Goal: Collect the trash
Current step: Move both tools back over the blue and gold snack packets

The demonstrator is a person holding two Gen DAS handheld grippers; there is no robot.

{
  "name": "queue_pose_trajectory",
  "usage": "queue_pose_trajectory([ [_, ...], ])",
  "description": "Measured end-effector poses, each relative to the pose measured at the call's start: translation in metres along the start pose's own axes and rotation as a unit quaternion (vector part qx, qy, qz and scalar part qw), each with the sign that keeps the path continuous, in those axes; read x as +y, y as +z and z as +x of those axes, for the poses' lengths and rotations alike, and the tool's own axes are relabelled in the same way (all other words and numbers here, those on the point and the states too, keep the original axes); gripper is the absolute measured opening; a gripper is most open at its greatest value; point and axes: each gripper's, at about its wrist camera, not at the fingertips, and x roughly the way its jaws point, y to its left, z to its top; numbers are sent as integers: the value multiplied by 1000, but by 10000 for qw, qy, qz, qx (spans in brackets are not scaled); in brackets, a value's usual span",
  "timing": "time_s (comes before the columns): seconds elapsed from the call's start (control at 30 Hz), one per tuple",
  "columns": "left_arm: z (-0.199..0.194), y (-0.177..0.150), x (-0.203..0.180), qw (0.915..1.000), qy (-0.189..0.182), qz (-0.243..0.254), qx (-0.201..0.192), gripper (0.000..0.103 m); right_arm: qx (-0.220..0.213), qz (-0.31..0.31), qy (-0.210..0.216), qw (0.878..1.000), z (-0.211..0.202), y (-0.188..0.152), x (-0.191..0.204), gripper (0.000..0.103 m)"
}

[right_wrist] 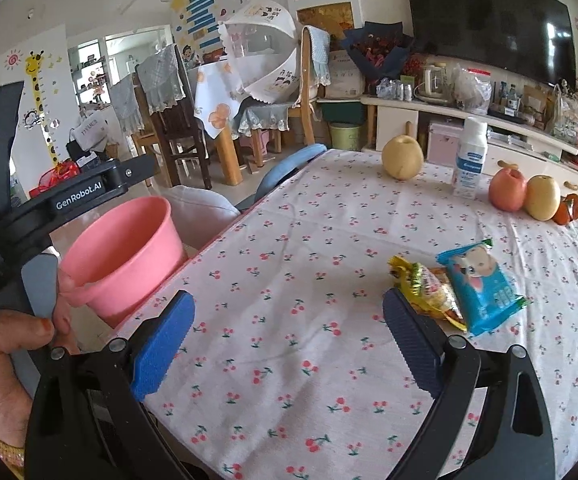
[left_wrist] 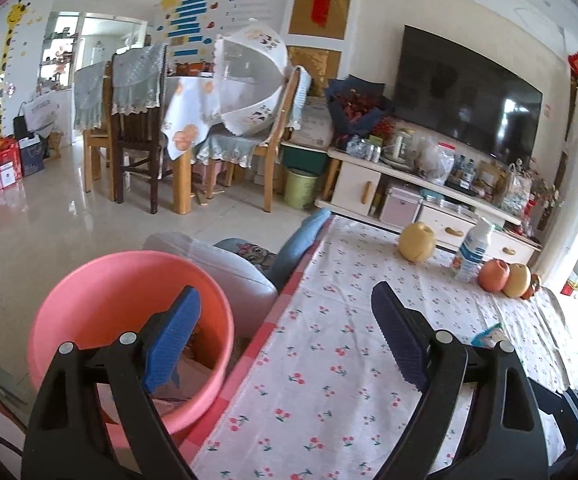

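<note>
The left tongs [left_wrist: 285,336] stand spread wide with nothing between the pads; the left pad hangs over the mouth of the round pink plastic bucket [left_wrist: 101,280], the right pad over the cherry-print cloth of the counter [left_wrist: 329,380]. The bucket's contents are largely masked by the left pad and cannot be identified. The right tongs [right_wrist: 289,340] are likewise spread and empty above the counter cloth.

Just ahead of the right tongs' right pad lie two wrappers, touching each other: a yellow crinkled snack wrapper [right_wrist: 425,284], its near end cut off by the pad, and a blue rectangular snack packet [right_wrist: 479,286] on its right. Both long axes run from far-left to near-right. In the left wrist view only a corner of the blue packet [left_wrist: 489,336] shows past the right finger.

A hand [right_wrist: 5,364] grips the left tool at the frame's left edge, beside the bucket [right_wrist: 129,248]
</note>
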Motion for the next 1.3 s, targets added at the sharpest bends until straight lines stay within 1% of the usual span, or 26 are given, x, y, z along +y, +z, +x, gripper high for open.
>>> queue_pose_trajectory([
  [0.2,2,-4,-18,9998,-158,75,66,88,-32,-11,-107,9999,-5,-5,-12,94],
  [0.43,10,-8,-42,9991,-245,215,288,88,-47,21,-218,9997,-9,-9,-29,94],
  [0.73,15,-17,-71,9971,-280,535,456,88,-47,180,-415,9990,-14,-13,-61,94],
  [0.87,15,-21,-86,9957,-313,703,524,88,-6,258,-564,9981,-14,-14,-75,94],
  [1.1,15,-32,-120,9909,-521,1061,650,88,83,340,-830,9959,-13,-17,-101,94],
  [1.3,19,-40,-143,9880,-661,1176,756,88,135,478,-1015,9936,-14,-17,-124,94],
])
